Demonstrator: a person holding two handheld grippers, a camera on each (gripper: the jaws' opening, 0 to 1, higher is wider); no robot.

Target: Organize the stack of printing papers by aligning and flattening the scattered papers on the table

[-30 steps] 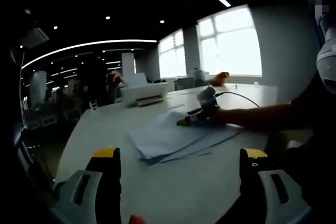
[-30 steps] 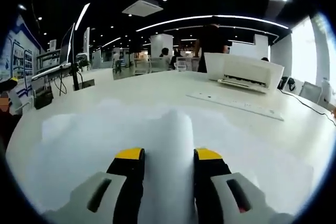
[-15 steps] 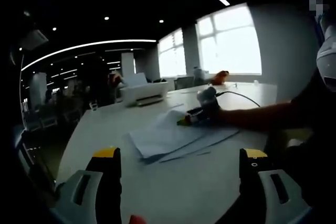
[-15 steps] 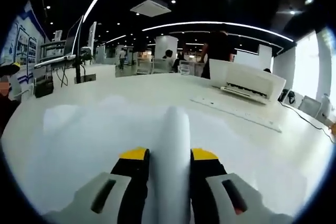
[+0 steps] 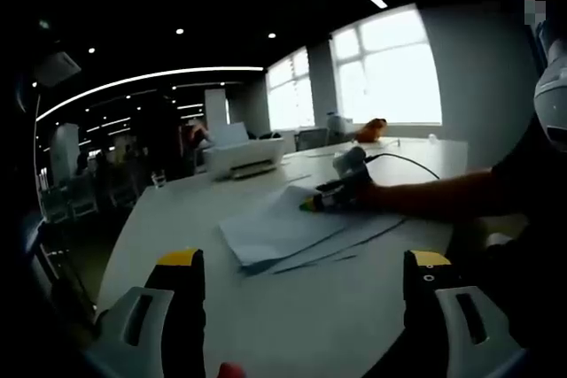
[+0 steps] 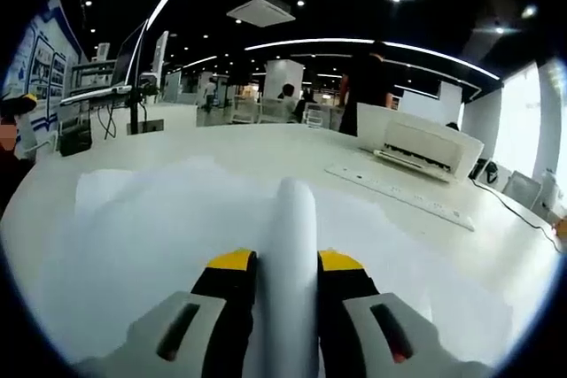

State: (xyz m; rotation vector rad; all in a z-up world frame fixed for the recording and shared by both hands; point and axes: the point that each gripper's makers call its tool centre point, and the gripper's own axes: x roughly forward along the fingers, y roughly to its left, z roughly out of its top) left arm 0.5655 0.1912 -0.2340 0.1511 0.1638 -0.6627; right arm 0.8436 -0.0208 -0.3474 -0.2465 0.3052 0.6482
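Right hand-held gripper (image 6: 287,265) has its yellow-tipped jaws pinched tight on a raised fold of the papers (image 6: 159,236), which lie fanned out across the white surface (image 6: 266,143). Left hand-held gripper (image 5: 301,263) hangs above the surface's near edge, jaws spread wide, nothing between them. A white printer (image 6: 425,143) sits beyond the papers.

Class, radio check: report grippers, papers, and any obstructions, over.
Left gripper open, hovering short of the papers. Right gripper shut on a raised fold of the papers, stack fanned, unaligned. Printer stands well beyond.
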